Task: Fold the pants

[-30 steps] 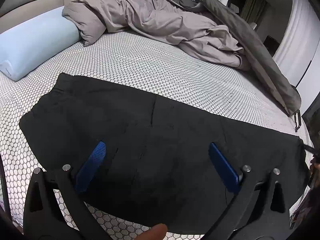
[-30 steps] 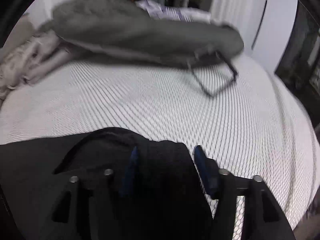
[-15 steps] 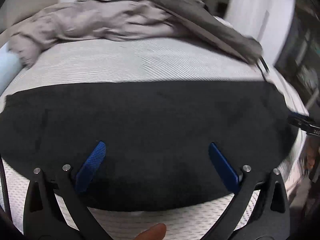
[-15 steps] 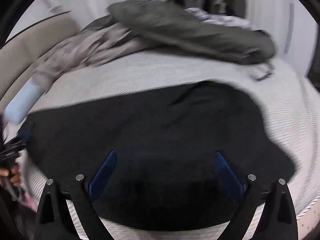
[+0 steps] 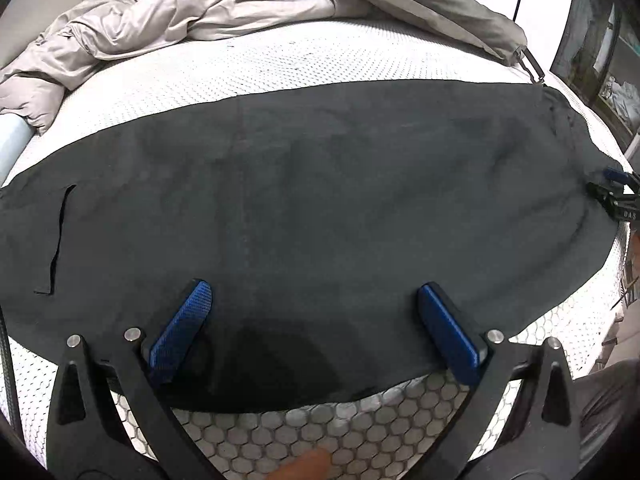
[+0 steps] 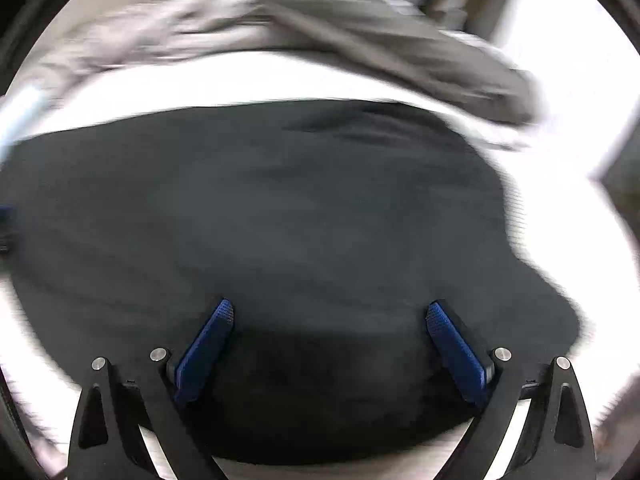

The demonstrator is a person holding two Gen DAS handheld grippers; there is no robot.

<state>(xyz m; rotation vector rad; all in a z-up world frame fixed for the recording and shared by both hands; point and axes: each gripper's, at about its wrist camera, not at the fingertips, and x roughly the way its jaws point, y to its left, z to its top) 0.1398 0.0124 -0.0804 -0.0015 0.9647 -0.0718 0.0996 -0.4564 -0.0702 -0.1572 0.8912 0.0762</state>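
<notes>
Left gripper (image 5: 314,320): jaws wide apart, nothing held, blue ribbed pads over the near edge of the pants (image 5: 320,208). Right gripper (image 6: 328,336): jaws likewise spread and empty, view motion-blurred. The pants are laid flat on the mattress (image 5: 320,60), just ahead of both jaws, long axis running left-right across both views. Which gripper is nearer cannot be told. Fabric: black, matte, soft, lightly wrinkled; a pocket slit (image 5: 60,240) is seen toward the pants' left end. Mattress cover: white honeycomb mesh. A crumpled grey duvet (image 5: 180,12) is heaped beyond the pants.
</notes>
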